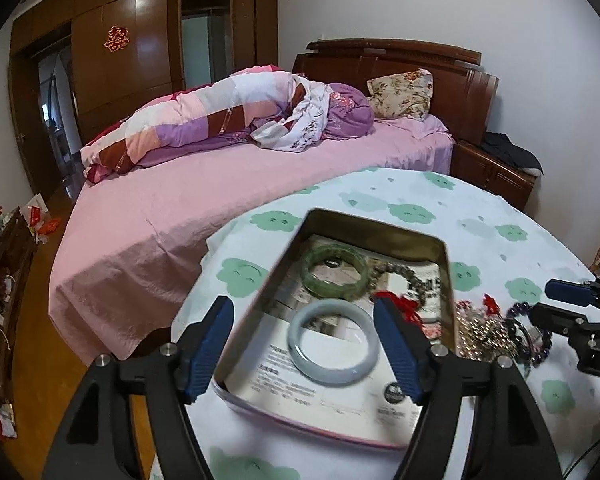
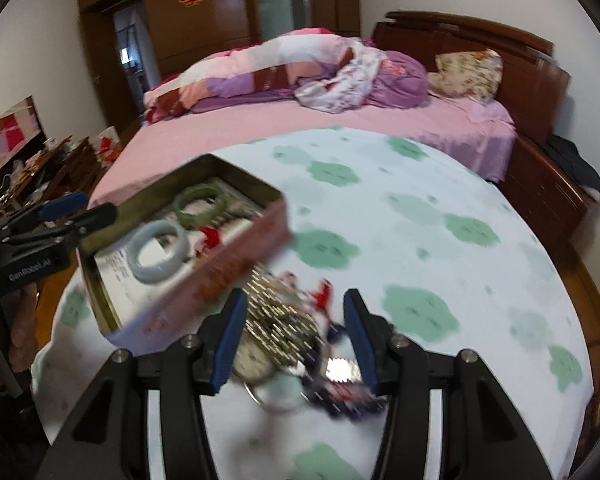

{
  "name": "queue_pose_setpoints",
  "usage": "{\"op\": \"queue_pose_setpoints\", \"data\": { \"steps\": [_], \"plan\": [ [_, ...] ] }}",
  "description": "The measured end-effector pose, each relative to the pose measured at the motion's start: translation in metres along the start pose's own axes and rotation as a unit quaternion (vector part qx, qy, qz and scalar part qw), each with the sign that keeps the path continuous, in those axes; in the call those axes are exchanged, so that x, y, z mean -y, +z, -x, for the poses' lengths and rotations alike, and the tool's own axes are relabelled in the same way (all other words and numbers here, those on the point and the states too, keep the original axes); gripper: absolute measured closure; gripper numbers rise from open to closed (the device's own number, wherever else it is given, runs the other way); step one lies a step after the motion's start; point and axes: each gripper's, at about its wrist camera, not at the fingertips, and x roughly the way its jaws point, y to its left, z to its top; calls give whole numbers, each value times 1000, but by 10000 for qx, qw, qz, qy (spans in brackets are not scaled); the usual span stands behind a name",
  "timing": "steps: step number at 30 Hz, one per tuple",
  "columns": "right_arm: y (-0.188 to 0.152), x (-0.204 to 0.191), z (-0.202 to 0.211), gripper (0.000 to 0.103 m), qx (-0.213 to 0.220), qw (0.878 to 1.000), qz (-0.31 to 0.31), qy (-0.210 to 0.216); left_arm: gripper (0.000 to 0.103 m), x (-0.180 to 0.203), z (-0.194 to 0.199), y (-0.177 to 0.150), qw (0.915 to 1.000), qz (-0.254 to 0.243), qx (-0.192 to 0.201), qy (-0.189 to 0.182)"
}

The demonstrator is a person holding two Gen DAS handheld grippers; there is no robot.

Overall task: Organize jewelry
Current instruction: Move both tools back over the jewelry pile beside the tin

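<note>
An open metal tin (image 1: pixel 380 226) (image 2: pixel 220 276) stands on the round table. In it lie a green bangle (image 1: pixel 334 274) (image 2: pixel 202 206), a pale blue-white bangle (image 1: pixel 296 340) (image 2: pixel 156 272), a bead bracelet (image 1: pixel 404 272) and a red tassel (image 1: pixel 400 304) (image 2: pixel 210 236). My left gripper (image 1: pixel 302 300) (image 2: pixel 84 206) hovers open over the tin, its pads apart from the pale bangle. Right of the tin, a tangled pile of chains and purple beads (image 1: pixel 484 332) (image 2: pixel 280 324) rests on the cloth. My right gripper (image 2: pixel 296 294) (image 1: pixel 560 304) is open, its fingers on either side of this blurred pile.
The table's white cloth with green flowers (image 1: pixel 480 220) (image 2: pixel 400 200) stretches to the right and back. A pink bed (image 1: pixel 220 200) borders the table's far edge, with a wooden nightstand (image 1: pixel 496 172) at the right. A cluttered shelf (image 1: pixel 0 260) stands at the left.
</note>
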Motion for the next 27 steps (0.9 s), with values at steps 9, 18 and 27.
{"op": "queue_pose_setpoints", "data": {
  "steps": [9, 18, 27],
  "plan": [
    [-31, 24, 6, 50, -160, 9991, -358, -140, 31, 40, 11, -12, 9990, -414, -35, -158],
    [-44, 23, 6, 50, -212, 9993, -303, -105, 31, 60, 16, -19, 9983, -503, -124, -255],
    [-40, 19, -1, 57, -262, 9993, -248, -82, 31, 69, 20, -21, 9975, -615, -110, -329]
  ]
}}
